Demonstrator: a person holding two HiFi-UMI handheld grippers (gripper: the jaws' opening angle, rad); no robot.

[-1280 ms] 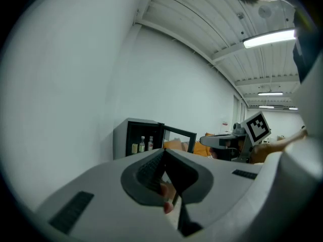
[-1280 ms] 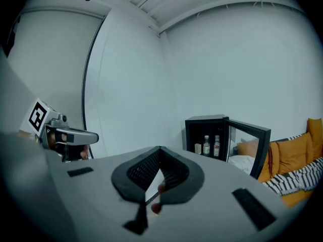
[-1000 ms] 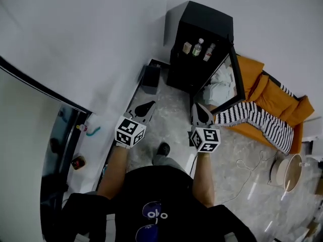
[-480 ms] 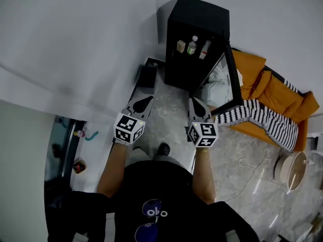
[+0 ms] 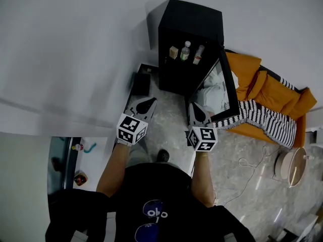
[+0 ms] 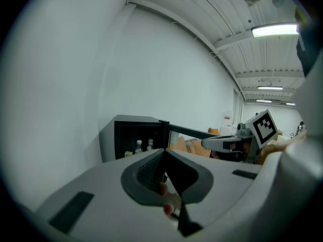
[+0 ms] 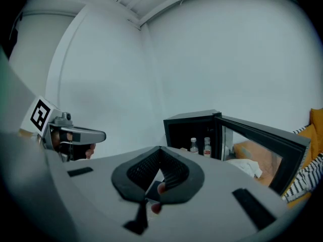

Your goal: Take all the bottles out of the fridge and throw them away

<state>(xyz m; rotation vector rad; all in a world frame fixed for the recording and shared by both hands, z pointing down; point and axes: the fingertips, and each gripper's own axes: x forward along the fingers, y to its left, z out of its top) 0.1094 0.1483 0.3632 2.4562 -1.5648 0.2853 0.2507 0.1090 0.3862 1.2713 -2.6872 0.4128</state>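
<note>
head view: both forearms reach forward side by side and point slightly downward. the left claw [image 5: 150, 102] and the right claw [image 5: 194, 106] are each pinched fully together on nothing, aimed toward the black fridge [image 5: 189, 19] and well short of it. the fridge stands against the white wall with its door [image 5: 228, 87] swung open, and inside i count two bottles, the left bottle [image 5: 185, 50] just beside the right bottle [image 5: 199, 54], plus one small carton [image 5: 173, 52] at their left; one orange sofa [image 5: 270, 92] with one striped cloth [image 5: 265, 124] lies beyond the door.
</note>
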